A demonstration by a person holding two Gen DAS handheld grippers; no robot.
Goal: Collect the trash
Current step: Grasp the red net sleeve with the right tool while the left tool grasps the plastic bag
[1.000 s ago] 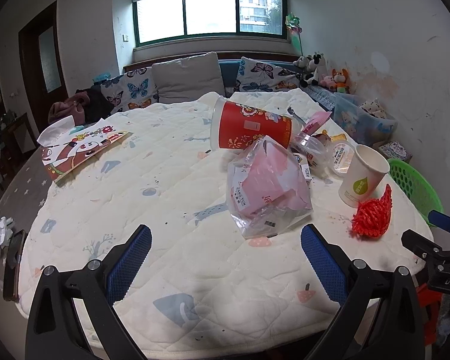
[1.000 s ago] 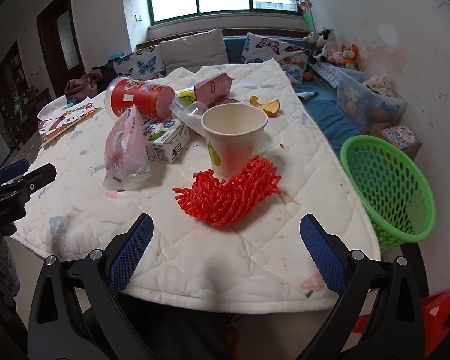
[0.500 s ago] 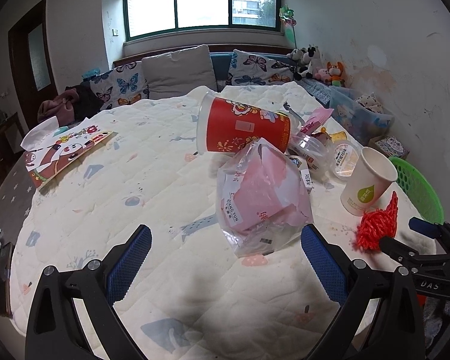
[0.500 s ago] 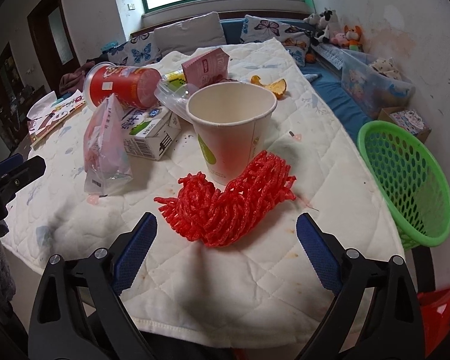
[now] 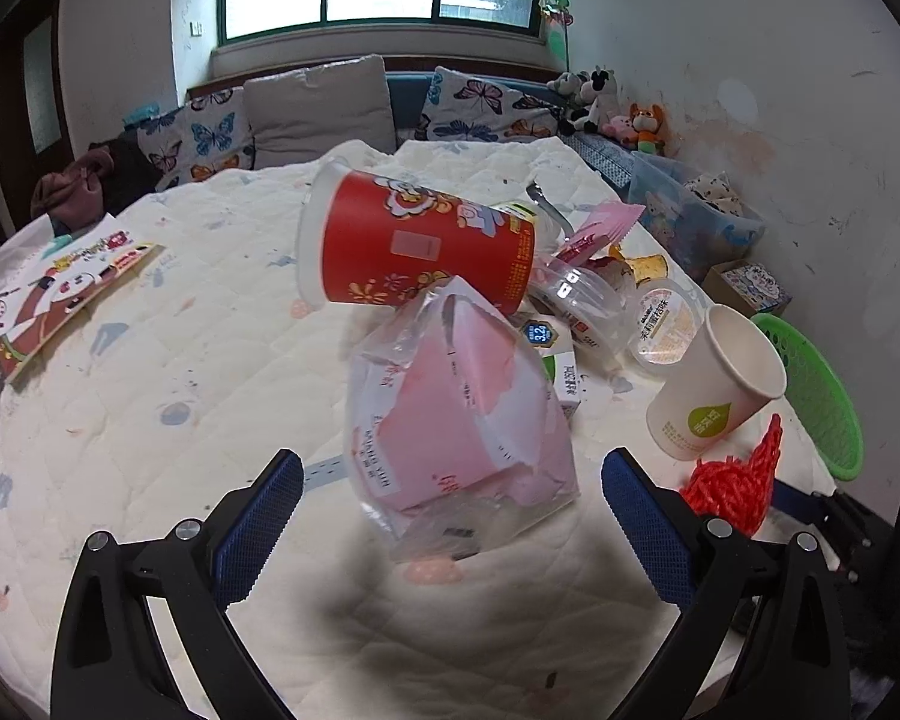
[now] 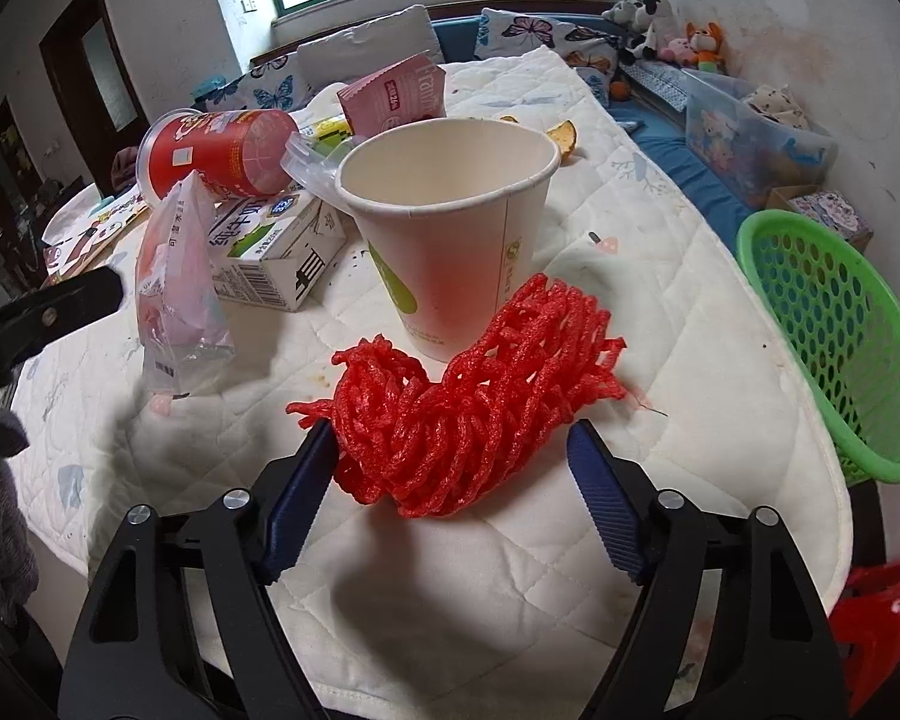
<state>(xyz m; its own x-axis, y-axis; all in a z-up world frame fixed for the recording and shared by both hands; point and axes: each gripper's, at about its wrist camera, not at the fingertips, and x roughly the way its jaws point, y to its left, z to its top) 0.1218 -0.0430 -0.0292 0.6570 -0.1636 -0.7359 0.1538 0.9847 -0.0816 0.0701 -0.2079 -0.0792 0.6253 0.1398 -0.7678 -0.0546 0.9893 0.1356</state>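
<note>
Right gripper: jaws closing around red foam net, not yet clamped; springy mesh may slip, toppling paper cup. Left gripper: jaws apart, empty.

The worktop is covered by a white quilted cloth with small printed figures and scattered stains. On it are seen a red foam net touching an upright paper cup, a milk carton, a clear bag with pink contents, a red tub on its side, a pink packet, clear plastic lids and a piece of orange peel. A picture booklet lies well apart at the far left edge.
</note>
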